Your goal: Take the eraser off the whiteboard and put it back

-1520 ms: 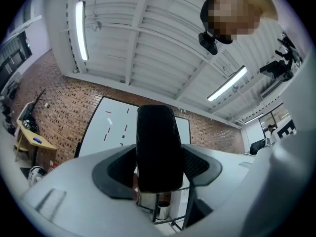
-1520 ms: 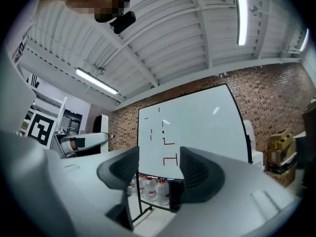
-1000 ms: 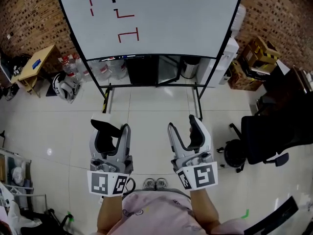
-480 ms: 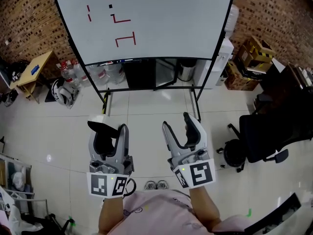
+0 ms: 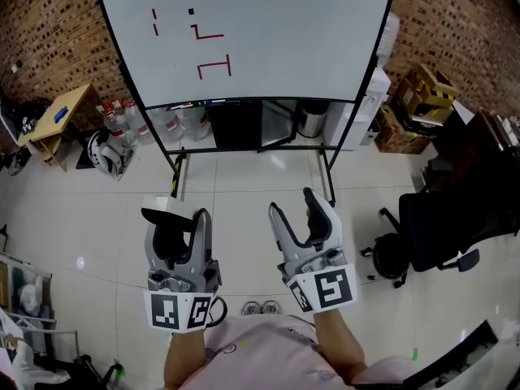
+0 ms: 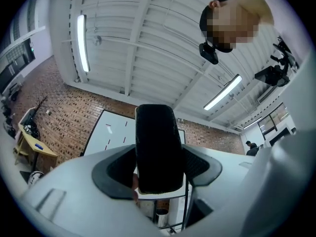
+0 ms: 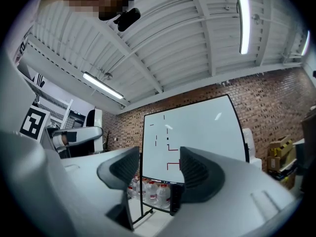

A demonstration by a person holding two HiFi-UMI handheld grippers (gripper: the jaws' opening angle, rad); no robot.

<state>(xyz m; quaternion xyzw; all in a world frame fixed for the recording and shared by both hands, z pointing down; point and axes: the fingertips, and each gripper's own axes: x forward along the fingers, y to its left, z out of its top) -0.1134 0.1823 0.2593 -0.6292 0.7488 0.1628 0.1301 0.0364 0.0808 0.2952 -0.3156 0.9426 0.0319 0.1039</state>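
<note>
A black-felt eraser (image 5: pixel 169 218) with a white back sits upright between the jaws of my left gripper (image 5: pixel 177 222), which is shut on it. In the left gripper view the eraser (image 6: pixel 157 147) fills the gap between the pads of the left gripper (image 6: pixel 158 168). My right gripper (image 5: pixel 294 205) stands beside it, open and empty; its own view shows nothing in the right gripper (image 7: pixel 159 167). Both are held above the floor, well short of the whiteboard (image 5: pixel 284 31), which carries a few red marks (image 5: pixel 214 65). The whiteboard (image 7: pixel 197 132) lies straight ahead in the right gripper view.
The whiteboard stands on a black wheeled frame (image 5: pixel 329 169). Water bottles (image 5: pixel 175 120) and a helmet (image 5: pixel 101 146) lie at its left foot, near a small wooden table (image 5: pixel 57 112). A black office chair (image 5: pixel 455 218) and cardboard boxes (image 5: pixel 426 88) are at the right.
Both grippers have edged slightly forward, toward the whiteboard. The left one's hold on the eraser is the same, and the right one has stayed open.
</note>
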